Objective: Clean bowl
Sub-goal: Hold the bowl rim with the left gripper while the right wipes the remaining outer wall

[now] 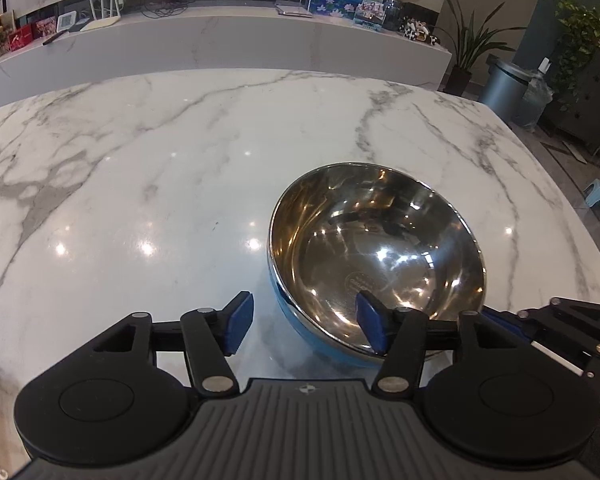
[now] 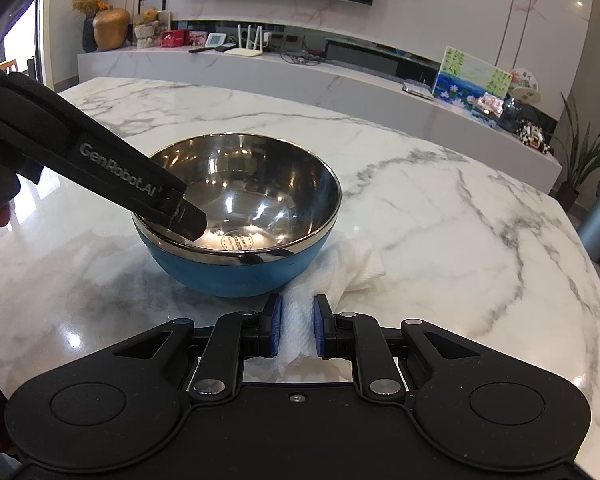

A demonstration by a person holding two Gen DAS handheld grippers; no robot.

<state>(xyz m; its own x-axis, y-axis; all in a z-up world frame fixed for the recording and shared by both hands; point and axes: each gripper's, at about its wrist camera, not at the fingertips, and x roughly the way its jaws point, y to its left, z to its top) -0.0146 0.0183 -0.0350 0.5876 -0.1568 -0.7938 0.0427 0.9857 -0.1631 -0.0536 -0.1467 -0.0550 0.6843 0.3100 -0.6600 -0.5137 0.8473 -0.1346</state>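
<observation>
A steel bowl [image 1: 376, 252] with a blue outside stands on the white marble table [image 1: 160, 168]; it also shows in the right wrist view [image 2: 240, 216]. My left gripper [image 1: 306, 324] is open and straddles the bowl's near rim, one blue pad inside the bowl and one outside. In the right wrist view the left gripper [image 2: 180, 212] reaches over the bowl's left rim. My right gripper [image 2: 296, 326] is shut on a white paper towel [image 2: 332, 276] that lies on the table just in front of and right of the bowl.
The table's far edge [image 2: 260, 96] and right edge [image 1: 560, 184] are in view. Behind it runs a marble shelf [image 2: 260, 68] with a router, pictures and ornaments. A grey bin [image 1: 504, 88] and plants stand on the floor at the right.
</observation>
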